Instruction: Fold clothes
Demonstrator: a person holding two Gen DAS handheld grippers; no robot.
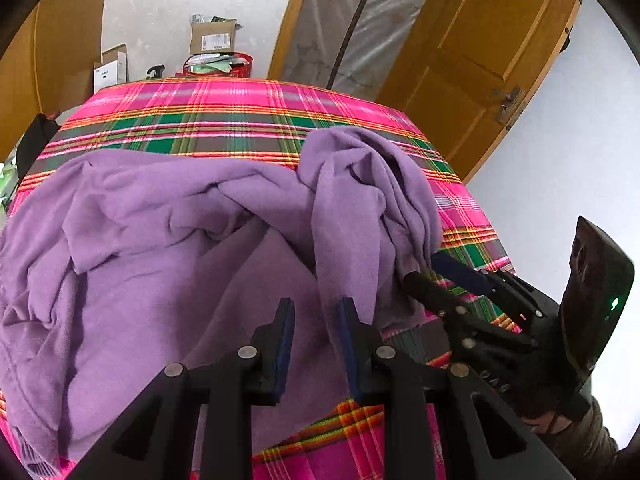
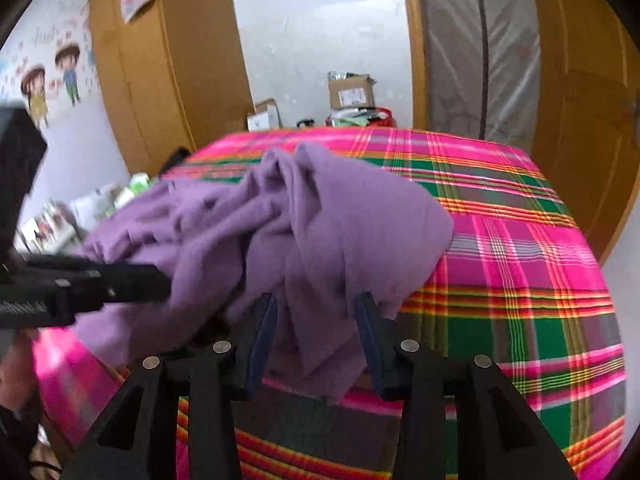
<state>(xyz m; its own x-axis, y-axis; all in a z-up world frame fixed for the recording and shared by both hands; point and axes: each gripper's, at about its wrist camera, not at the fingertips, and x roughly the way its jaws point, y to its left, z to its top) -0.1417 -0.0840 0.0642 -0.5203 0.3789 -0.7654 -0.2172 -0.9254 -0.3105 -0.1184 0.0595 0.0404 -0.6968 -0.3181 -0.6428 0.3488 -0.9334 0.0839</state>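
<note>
A purple fleece garment [image 1: 168, 240] lies crumpled on a table covered with a pink, green and orange plaid cloth [image 1: 224, 112]. My left gripper [image 1: 316, 312] is open just above the garment's near part, nothing between its fingers. My right gripper [image 2: 316, 308] is open, with a hanging fold of the garment [image 2: 320, 248] between its fingers, not clamped. In the left wrist view the right gripper [image 1: 432, 268] reaches into the garment's bunched right side. In the right wrist view the left gripper [image 2: 120, 280] comes in from the left against the cloth.
Cardboard boxes [image 1: 212, 36] and a red bag [image 1: 224, 65] stand behind the table's far edge. A wooden door [image 1: 488, 52] is at the right and a wrapped mattress [image 1: 352, 24] leans in the doorway. Small items [image 2: 100, 204] lie at the table's left.
</note>
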